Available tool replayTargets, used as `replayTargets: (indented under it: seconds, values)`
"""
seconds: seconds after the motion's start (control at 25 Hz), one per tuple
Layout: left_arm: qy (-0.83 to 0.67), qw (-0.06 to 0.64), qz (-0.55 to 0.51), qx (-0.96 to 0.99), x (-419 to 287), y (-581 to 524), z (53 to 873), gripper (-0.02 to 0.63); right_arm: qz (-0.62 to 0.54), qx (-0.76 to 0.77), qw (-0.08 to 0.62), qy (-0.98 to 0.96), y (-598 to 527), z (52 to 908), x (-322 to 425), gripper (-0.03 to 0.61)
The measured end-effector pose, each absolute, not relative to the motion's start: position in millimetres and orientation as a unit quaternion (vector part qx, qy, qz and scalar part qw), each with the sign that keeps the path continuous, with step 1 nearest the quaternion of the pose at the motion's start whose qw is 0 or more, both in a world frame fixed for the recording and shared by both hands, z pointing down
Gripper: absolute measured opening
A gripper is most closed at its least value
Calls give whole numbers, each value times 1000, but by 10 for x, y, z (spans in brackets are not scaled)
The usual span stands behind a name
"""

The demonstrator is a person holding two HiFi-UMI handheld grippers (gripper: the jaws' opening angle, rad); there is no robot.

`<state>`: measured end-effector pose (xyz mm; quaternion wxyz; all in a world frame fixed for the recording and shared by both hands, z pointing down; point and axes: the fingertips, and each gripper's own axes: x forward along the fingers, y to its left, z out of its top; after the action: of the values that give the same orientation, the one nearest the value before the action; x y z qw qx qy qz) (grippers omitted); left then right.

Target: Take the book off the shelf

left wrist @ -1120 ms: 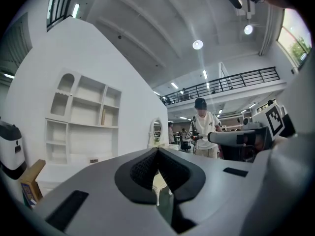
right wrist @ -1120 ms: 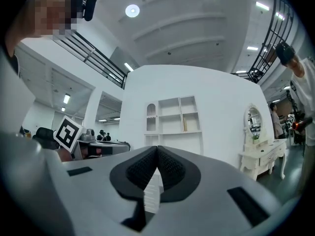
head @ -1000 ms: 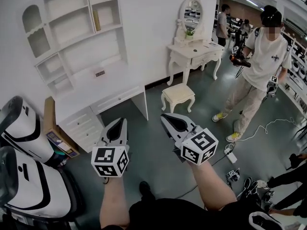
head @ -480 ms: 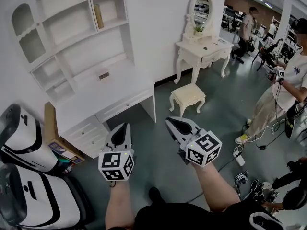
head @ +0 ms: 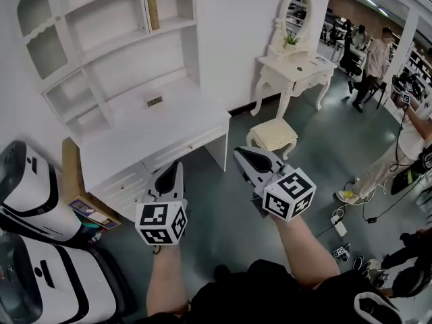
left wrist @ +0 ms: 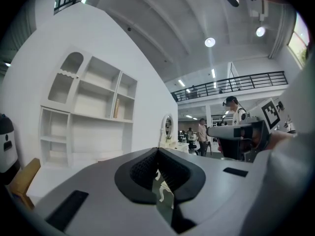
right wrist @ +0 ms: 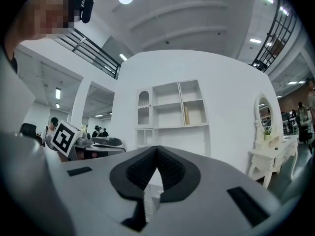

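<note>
Down at the bottom of the head view, the left gripper (head: 170,175) and the right gripper (head: 247,159) are held out side by side over the grey floor (head: 223,201), each on a bare forearm and each with its marker cube nearest the camera. They are apart from each other and touch nothing. The left gripper view shows its dark pads pressed together at the tip (left wrist: 157,151), with only a thin slit below them and nothing between them. The right gripper view shows the same: jaws closed tip to tip (right wrist: 156,149) and empty. Just ahead of the left gripper stands a white desk (head: 155,130) with drawers in front. On it rises a white shelf unit (head: 101,39) against the wall. The book (head: 153,11), thin and tan, stands upright in the unit's right-hand column, close against the left wall of its compartment, on the board just above the wide open bay. It is well apart from both grippers and shows small in both gripper views (left wrist: 116,108) (right wrist: 186,115). Right of the desk are a white dressing table (head: 293,66) with an oval mirror and a cushioned stool (head: 272,135) in front of it. A cardboard box (head: 75,191) and white-and-black machines (head: 27,194) stand left of the desk. People (head: 374,52) stand further off at the right.
</note>
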<state>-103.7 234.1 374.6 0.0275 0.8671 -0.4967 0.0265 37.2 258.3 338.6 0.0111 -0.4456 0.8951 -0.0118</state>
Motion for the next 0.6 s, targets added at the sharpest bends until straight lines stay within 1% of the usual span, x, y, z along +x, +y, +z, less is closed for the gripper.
replayTargets:
  seconds: [0.32, 0.6]
  values:
    - [-514, 32, 39, 856, -1261, 1995, 3843, 9, -16, -411, 13, 911, 2134, 3454, 53, 9]
    - [-521, 23, 52, 851, -1052, 1354, 3839, 9, -23, -391, 32, 919, 1427, 3497, 220, 9]
